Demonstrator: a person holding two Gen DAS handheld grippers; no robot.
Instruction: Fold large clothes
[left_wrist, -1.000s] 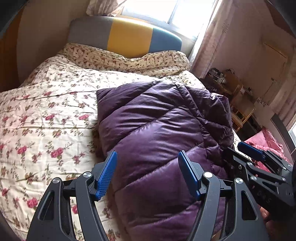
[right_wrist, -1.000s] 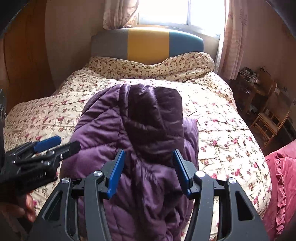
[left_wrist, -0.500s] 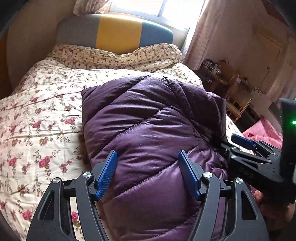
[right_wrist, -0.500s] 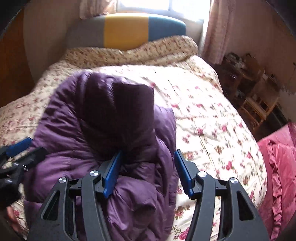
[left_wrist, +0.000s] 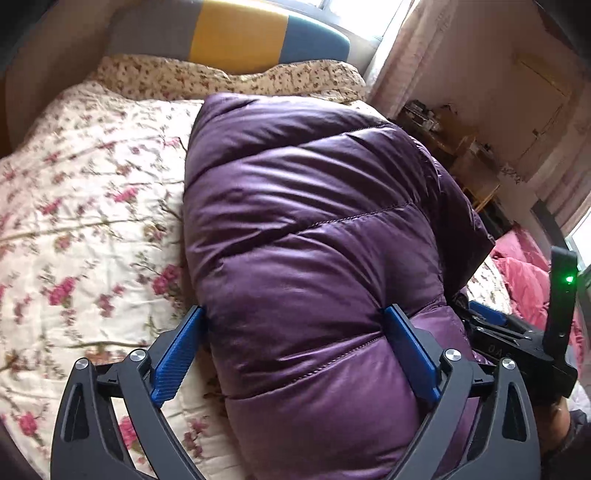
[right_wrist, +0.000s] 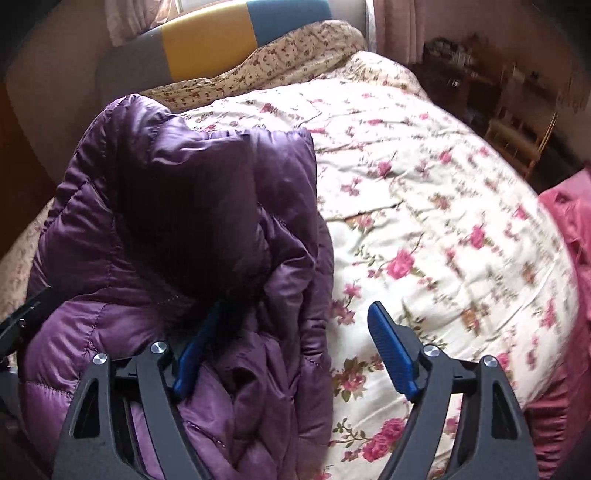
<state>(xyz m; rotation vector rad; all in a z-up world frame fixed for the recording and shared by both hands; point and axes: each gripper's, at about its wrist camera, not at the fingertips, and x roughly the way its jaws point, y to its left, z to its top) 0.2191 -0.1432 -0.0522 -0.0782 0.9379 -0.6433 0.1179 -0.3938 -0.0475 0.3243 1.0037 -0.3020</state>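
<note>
The jacket (left_wrist: 314, 236) was glossy, quilted purple cloth; the bedspread (left_wrist: 85, 206) matt floral cotton; the fingers' pads (left_wrist: 173, 350) ribbed blue plastic.

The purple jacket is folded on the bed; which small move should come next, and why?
Probably lift both grippers away. The jacket lies bundled on the bed; the left gripper and right gripper are opening, no longer pinching it.
</note>
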